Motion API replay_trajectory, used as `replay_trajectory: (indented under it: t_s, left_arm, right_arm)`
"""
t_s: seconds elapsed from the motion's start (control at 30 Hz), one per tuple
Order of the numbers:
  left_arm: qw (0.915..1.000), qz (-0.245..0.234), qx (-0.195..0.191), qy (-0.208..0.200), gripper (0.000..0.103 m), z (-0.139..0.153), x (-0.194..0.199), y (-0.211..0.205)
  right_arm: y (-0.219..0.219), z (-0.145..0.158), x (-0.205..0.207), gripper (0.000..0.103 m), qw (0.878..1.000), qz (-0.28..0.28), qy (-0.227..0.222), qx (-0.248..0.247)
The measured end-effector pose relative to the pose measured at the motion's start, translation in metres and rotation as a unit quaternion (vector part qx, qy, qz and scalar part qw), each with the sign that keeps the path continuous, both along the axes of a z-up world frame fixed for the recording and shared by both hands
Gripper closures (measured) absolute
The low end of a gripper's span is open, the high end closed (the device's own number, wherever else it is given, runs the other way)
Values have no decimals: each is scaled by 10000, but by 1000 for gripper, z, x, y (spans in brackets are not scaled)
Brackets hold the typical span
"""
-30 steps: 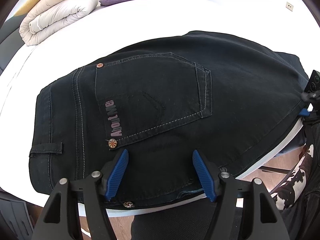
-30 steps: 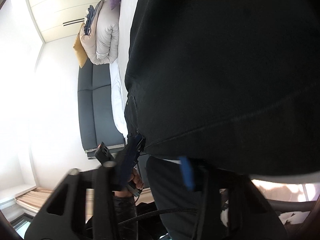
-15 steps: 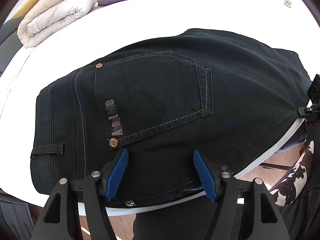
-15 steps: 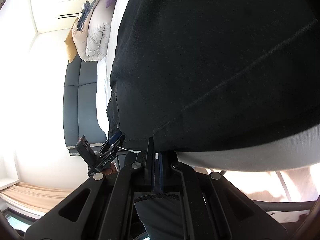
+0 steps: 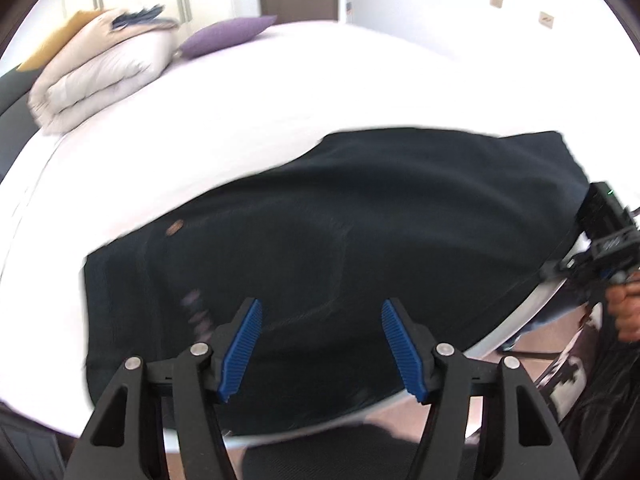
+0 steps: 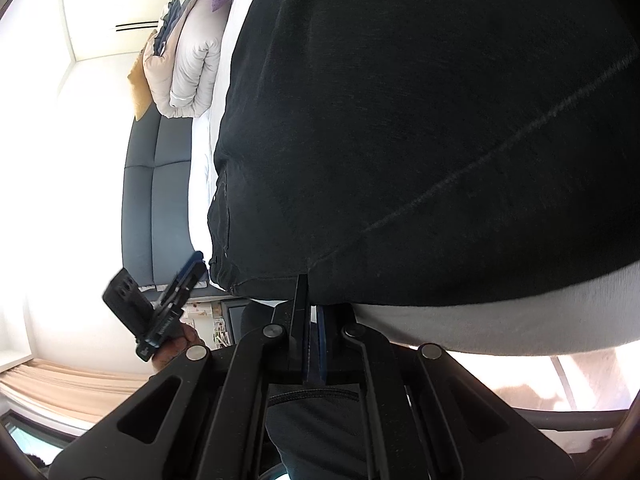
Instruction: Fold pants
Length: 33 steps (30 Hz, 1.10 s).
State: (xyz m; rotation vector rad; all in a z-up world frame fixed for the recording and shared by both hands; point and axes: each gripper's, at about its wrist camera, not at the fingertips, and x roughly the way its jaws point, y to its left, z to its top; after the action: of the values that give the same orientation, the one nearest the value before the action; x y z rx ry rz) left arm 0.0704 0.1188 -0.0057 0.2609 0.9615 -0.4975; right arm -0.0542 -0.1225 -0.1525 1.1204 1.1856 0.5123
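Observation:
Black pants (image 5: 360,220) lie flat on the white bed (image 5: 280,100), back pocket up, close to the near edge. My left gripper (image 5: 320,308) hovers above the waist end; its jaws are closing a little and nothing is between the blue pads (image 5: 242,344). The picture here is blurred by motion. In the right wrist view the pants (image 6: 400,120) fill most of the frame. My right gripper (image 6: 310,288) is shut on their near edge at a seam, where the cloth hangs over the side of the bed. That gripper (image 5: 600,248) also shows at the far right.
A folded pale duvet (image 5: 100,76) and a purple pillow (image 5: 228,36) lie at the far end of the bed. A dark upholstered panel (image 6: 160,200) runs along one side. A person's hand (image 5: 626,312) holds the right gripper beside the bed edge.
My right gripper went from open around the pants' edge to shut on it. My left gripper rose and drew back from the pants, so they look smaller and lower.

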Motion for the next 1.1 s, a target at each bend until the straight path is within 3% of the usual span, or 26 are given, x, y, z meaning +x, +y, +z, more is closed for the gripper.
replay_trajectory:
  t_s: [0.13,0.2,0.27,0.5,0.63,0.77,0.87,0.97,1.07,1.1]
  left_arm:
    - [9988,-463,100,156,37,-22,8,-48]
    - [9968,-592,281,461,37,-46,9,-63]
    - [9969,-603,369,353,36,-55,3,-67]
    - [9954,-683,371,553,36,-58,-3,-59]
    - [9948,-724,468,550,36,-59,-12,-56]
    - [9942,-760,467,604,36,-56,-15,-48]
    - [9939,-766,503,618,36,-55,-14,-53]
    - [9941,-734,500,626,36,-57,-11,-55]
    - [9945,-696,457,630,36,-57,-12,-51]
    - [9946,-696,451,632,36,-57,-13,-51]
  right_arm:
    - [-2,1,0,102,10000,14,-13,-34]
    - [-3,1,1,102,10000,21,-22,-35]
    - [-3,1,1,102,10000,28,-12,-32]
    - [-1,4,2,100,9999,108,-11,-10]
    - [-3,16,-9,99,9978,426,388,-340]
    - [-38,75,-11,99,9972,60,-568,-490]
    - [-65,95,12,99,9943,-360,-940,-349]
    - [-69,79,38,99,9963,-399,-722,-243]
    - [-76,42,43,103,9973,-482,-188,-517]
    - [-82,35,39,103,9976,-579,-216,-303]
